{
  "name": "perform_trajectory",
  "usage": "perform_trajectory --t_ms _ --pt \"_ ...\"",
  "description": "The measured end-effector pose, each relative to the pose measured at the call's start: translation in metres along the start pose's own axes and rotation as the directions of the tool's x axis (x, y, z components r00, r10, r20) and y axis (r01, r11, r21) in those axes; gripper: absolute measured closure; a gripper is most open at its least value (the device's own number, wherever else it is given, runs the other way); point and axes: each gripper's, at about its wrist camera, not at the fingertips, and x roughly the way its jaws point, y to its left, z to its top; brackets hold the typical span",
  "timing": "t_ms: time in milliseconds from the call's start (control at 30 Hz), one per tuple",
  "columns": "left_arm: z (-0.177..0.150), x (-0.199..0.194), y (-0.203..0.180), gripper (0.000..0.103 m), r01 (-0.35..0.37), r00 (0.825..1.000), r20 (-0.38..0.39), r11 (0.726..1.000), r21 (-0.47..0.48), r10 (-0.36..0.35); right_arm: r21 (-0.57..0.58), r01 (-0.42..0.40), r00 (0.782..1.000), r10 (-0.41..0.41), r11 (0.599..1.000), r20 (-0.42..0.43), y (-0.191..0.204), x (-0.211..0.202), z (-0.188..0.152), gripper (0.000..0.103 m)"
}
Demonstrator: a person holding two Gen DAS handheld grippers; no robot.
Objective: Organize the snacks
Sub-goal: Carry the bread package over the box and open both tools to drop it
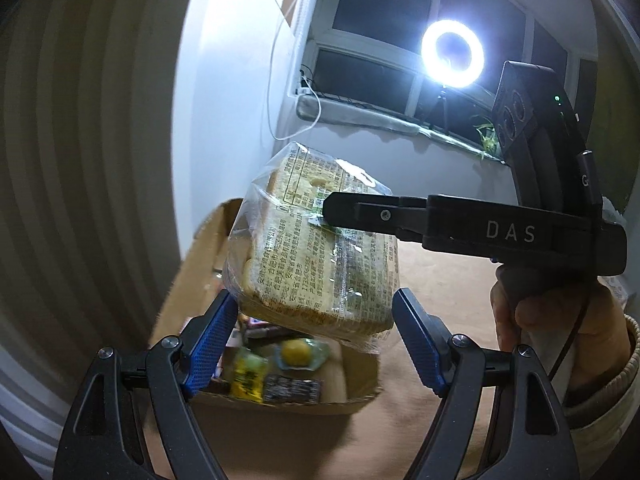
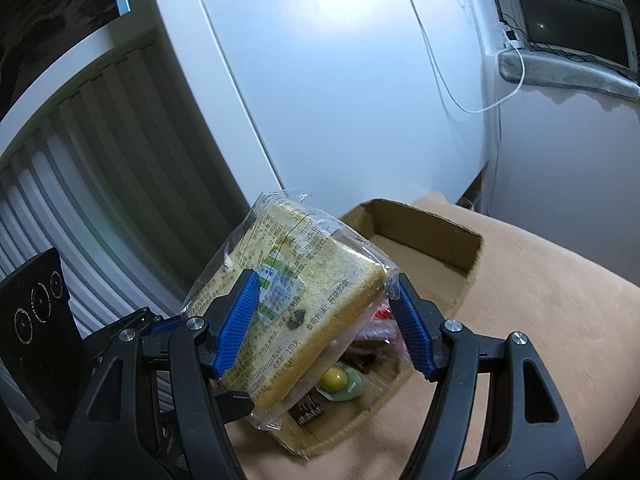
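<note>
- Jaws of the left gripper stand wide, closed across the lower end of a bagged loaf of sliced bread. The pad at 8 o'clock presses the bag's corner, and the pad at 4 o'clock meets the crumpled plastic at its edge.
- In the right wrist view, the right gripper has its jaws about half open and closed on the same loaf. One pad lies flat on the printed face at 8 o'clock, and the other is against the gathered plastic at 3 o'clock.
- The loaf hangs tilted in the air, clamped by both grippers, above the near part of the box.
- A hand in a pale ribbed cuff holds the right gripper's grip at 4 o'clock in the left wrist view.
- Under the loaf, an open cardboard box sits on a tan cloth surface. Inside it are a yellow packet, a round yellow sweet in green wrap and a dark wrapper.
- At 9 o'clock stands a ribbed white panel.
- Farther back, a white cable hangs down the wall at 11 o'clock.
- At 1 o'clock, a lit ring light stands on the sill of a dark window.
</note>
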Motion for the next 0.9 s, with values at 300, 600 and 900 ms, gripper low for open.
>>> perform_trajectory --t_ms 300,600,900 --pt "0.004 -0.003 -0.002 0.023 -0.038 0.999 0.015 0.999 0.020 0.037 -0.013 -0.010 1.000 0.010 1.000 0.012 0.000 0.005 0.008 0.033" --pt "-0.002 0.015 0.006 0.023 -0.041 0.999 -0.022 0.999 -0.005 0.041 -0.002 0.056 0.998 -0.056 0.998 -0.039 -0.020 0.027 -0.005 0.027" --pt "-0.011 0.013 0.013 0.019 -0.161 0.987 -0.025 0.987 0.006 0.161 -0.041 0.199 0.978 -0.196 0.979 0.066 -0.014 -0.007 -0.037 0.020"
